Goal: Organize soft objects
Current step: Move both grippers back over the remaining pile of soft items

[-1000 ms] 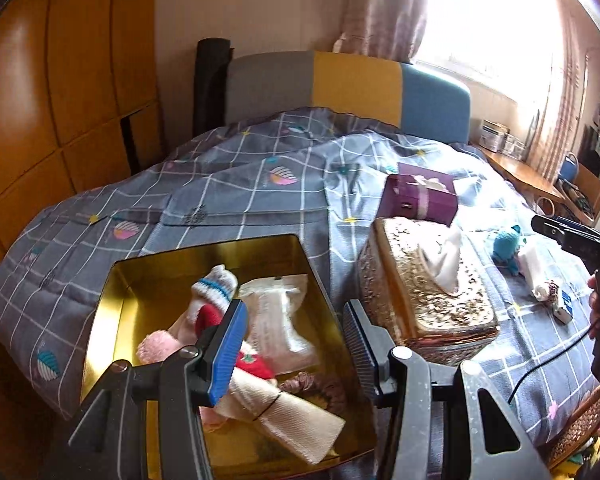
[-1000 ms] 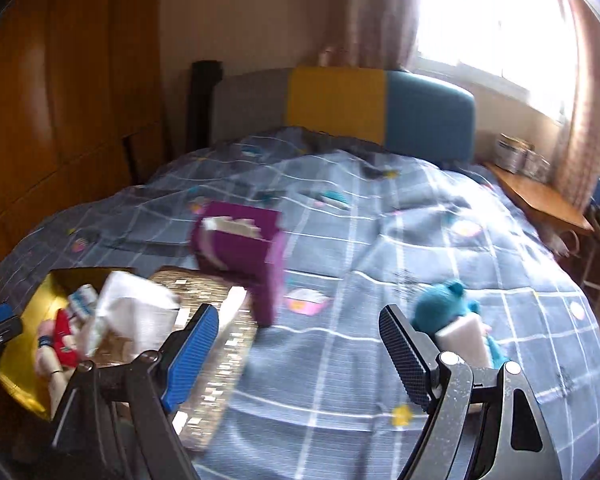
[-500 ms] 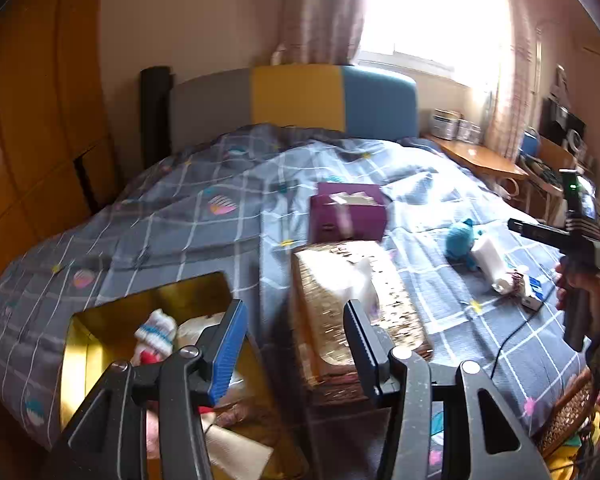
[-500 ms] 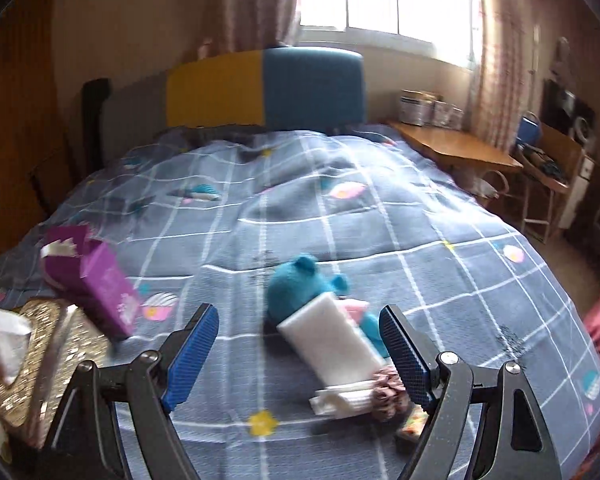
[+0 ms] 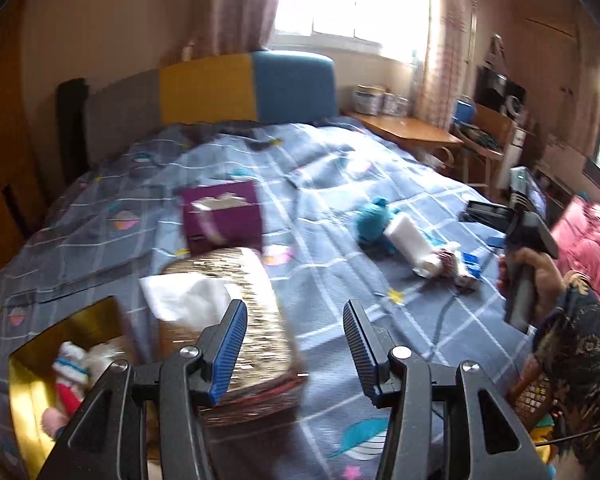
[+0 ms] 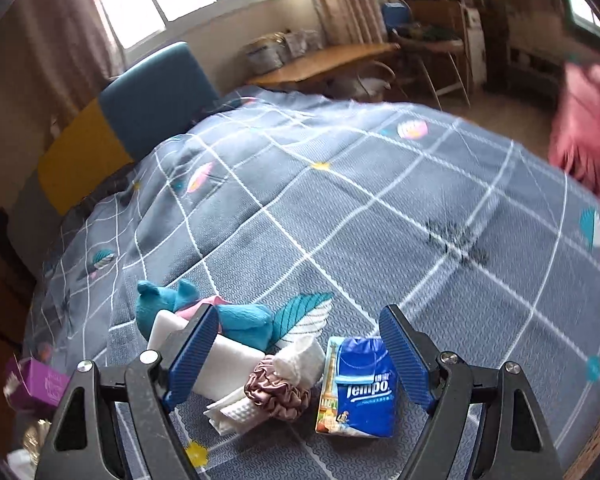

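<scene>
On the grey checked bedspread [image 6: 340, 208] lies a cluster of soft things: a teal plush toy [image 6: 236, 316], a white folded cloth [image 6: 228, 364], a white rolled towel [image 6: 268, 384], a pinkish-brown scrunchie [image 6: 276, 392] and a blue Tempo tissue pack [image 6: 360, 388]. My right gripper [image 6: 296, 358] hangs open just above them, nothing between its fingers. My left gripper [image 5: 296, 348] is open and empty above the gold tissue box [image 5: 240, 312]. The gold tin [image 5: 32, 384] at lower left holds a striped sock doll [image 5: 70, 368] and other soft items. The left wrist view also shows the teal toy [image 5: 374, 220] and the right gripper [image 5: 524, 236] in a hand.
A purple tissue box [image 5: 222, 216] stands behind the gold one. The headboard [image 5: 220, 88] is grey, yellow and blue. A wooden desk [image 6: 328, 60] and chairs stand beyond the bed. A pink quilted garment [image 6: 588, 136] shows at the right edge.
Both views swung right. The left gripper left the gold tin and now hangs over the gold tissue box. The right gripper rolled and dropped over the plush toy, towels, scrunchie and tissue pack.
</scene>
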The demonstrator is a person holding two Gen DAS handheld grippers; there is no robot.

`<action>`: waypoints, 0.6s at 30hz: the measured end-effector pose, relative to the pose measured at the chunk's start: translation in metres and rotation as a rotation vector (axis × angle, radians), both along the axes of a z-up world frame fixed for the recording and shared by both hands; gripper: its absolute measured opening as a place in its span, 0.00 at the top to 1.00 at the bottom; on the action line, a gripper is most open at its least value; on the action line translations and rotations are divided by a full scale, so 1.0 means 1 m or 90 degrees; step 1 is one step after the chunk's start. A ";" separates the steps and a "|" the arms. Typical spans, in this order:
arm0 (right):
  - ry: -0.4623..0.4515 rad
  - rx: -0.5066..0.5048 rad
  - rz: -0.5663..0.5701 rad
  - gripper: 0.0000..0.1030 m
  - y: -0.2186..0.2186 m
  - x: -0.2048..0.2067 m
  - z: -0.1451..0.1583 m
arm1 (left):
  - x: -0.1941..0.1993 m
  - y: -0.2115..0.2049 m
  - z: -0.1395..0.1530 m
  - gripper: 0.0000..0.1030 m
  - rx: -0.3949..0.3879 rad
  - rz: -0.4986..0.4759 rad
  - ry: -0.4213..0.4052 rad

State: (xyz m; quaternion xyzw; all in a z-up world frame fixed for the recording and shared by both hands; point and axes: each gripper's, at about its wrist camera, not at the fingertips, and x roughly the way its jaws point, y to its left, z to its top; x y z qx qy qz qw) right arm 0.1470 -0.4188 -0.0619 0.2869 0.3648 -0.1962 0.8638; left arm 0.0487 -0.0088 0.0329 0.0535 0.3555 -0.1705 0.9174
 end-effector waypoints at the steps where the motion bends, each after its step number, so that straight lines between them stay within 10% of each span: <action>1: 0.003 0.011 -0.011 0.19 -0.003 -0.003 -0.002 | 0.002 -0.006 -0.001 0.51 -0.002 -0.010 0.008; 9: -0.023 0.187 -0.081 0.19 -0.036 -0.021 -0.026 | 0.031 -0.061 -0.014 0.51 -0.051 -0.070 0.090; 18: -0.043 0.183 -0.039 0.19 -0.026 -0.015 -0.019 | 0.093 -0.122 -0.049 0.54 -0.130 -0.097 0.188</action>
